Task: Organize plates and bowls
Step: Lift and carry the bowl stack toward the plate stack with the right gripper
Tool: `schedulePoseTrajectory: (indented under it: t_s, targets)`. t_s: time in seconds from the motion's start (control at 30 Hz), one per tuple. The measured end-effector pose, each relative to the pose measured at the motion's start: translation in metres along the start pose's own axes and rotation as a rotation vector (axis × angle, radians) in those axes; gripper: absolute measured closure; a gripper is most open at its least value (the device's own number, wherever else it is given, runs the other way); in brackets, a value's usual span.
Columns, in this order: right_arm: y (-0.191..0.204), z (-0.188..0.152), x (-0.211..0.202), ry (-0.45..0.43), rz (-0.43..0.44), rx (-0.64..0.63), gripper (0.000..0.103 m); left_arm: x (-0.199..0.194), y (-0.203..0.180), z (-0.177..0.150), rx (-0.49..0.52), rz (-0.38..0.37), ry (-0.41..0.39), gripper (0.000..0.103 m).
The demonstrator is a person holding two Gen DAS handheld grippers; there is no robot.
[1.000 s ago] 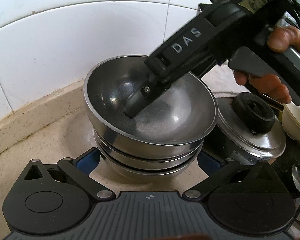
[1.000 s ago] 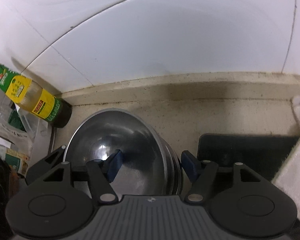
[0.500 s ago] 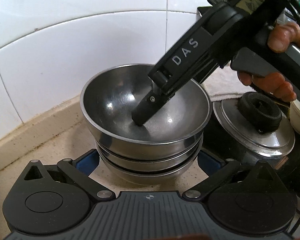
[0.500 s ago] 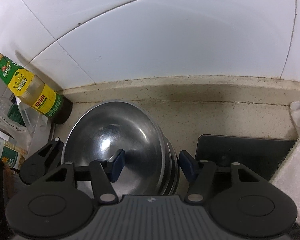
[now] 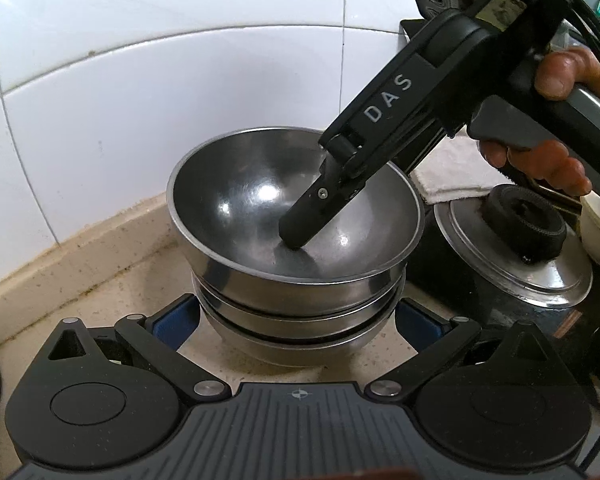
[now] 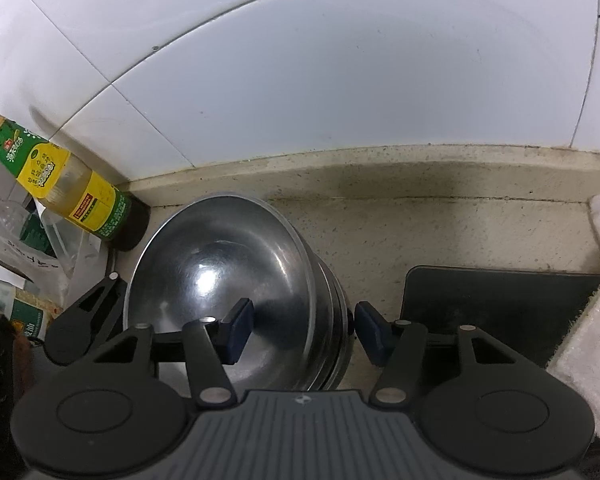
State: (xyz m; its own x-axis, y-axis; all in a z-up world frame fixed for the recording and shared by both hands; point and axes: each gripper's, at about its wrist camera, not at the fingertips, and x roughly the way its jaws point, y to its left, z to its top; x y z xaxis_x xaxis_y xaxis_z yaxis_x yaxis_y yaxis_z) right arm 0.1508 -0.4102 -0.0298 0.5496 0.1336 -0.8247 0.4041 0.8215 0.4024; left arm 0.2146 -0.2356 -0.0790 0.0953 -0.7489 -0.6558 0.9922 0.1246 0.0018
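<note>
Against white tile on a speckled surface (image 6: 440, 240), nested steel bowls (image 5: 292, 304), right hand-held gripper (image 6: 304, 330) closing astride the rim, left hand-held gripper (image 5: 296, 322) wide open beside the stack: likely slip, tipping bowls.

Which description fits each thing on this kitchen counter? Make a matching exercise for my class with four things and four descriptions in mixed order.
Things
1. bowls
2. bottle
3. lid
4. mat

Descriptions
A. yellow and green label, stands in the corner
B. black, lies flat
C. steel, nested in a stack
D. steel, with a black knob on top

Pairs: 1-C, 2-A, 3-D, 4-B
</note>
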Motion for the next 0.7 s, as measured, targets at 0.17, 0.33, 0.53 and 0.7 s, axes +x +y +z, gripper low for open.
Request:
schedulePoseTrajectory:
  t_s: [0.17, 0.33, 0.53, 0.7]
  targets:
    - [0.000, -0.002, 0.002, -0.003, -0.004, -0.008, 0.043, 0.011, 0.004, 0.003, 0.010, -0.019, 0.004, 0.000]
    - [-0.003, 0.001, 0.004, 0.001, 0.008, 0.005, 0.043, 0.019, 0.011, 0.003, 0.013, -0.033, 0.023, 0.000]
    - [-0.003, 0.004, 0.007, 0.036, 0.035, -0.005, 0.042, 0.036, 0.009, 0.009, 0.048, -0.018, 0.072, 0.000]
    - [-0.004, 0.009, 0.008, 0.043, 0.030, -0.012, 0.042, 0.038, 0.009, 0.009, 0.053, -0.020, 0.065, 0.000]
